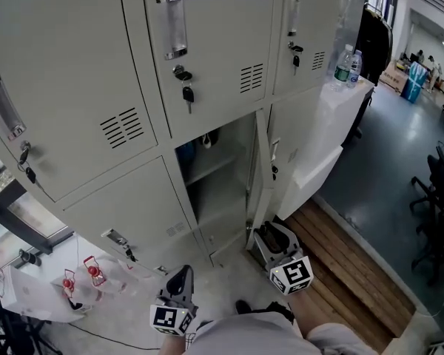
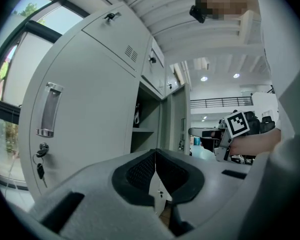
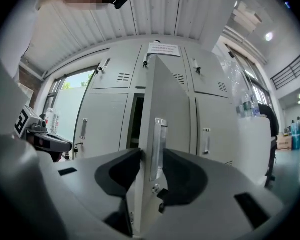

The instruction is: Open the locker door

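Observation:
The lower middle locker (image 1: 214,176) stands open, and its grey door (image 1: 257,170) is swung out towards me, edge-on in the head view. My right gripper (image 1: 270,234) is at the door's lower edge. In the right gripper view the door (image 3: 169,94) and its metal handle (image 3: 158,149) stand between the jaws of that gripper (image 3: 151,156), the pads close on either side without clearly pressing. My left gripper (image 1: 182,276) hangs low in front of the lockers, away from the door. Its pads (image 2: 155,156) meet with nothing between them.
Keys hang in the locks of neighbouring lockers (image 1: 186,91). Water bottles (image 1: 348,65) stand on a white counter (image 1: 333,124) right of the lockers. A wooden platform (image 1: 348,268) lies below it. Red items (image 1: 81,274) sit at the lower left. Chairs (image 1: 436,198) stand at the far right.

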Demonstrator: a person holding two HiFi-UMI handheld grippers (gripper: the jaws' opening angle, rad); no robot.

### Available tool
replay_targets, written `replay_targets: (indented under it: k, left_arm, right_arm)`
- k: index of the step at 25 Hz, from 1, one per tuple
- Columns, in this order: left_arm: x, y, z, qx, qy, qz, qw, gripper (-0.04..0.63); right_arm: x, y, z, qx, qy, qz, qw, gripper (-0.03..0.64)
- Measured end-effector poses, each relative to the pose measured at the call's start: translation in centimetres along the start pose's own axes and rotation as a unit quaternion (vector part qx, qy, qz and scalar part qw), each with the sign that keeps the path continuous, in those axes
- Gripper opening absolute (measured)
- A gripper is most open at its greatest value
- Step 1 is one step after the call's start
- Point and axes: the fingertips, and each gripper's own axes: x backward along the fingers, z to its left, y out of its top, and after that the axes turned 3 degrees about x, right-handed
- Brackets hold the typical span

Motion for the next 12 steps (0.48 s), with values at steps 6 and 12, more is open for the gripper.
replay_targets:
  k: [6,12]
  left_arm:
    - [-1.5,0.0,-1.5,-0.003,-0.029,0.002,0.9996,0.011]
    - [-3.0,0.0,-2.9,-0.004,-0.051,0.006,0.9987,0.011]
  right_arm:
    - [2.2,-0.4,-2.5,-0.009,-0.038,0.003,0.999,0.132]
    - [4.2,-0.8,-5.6,-0.022,-0.088,0.006,0.996,0.117]
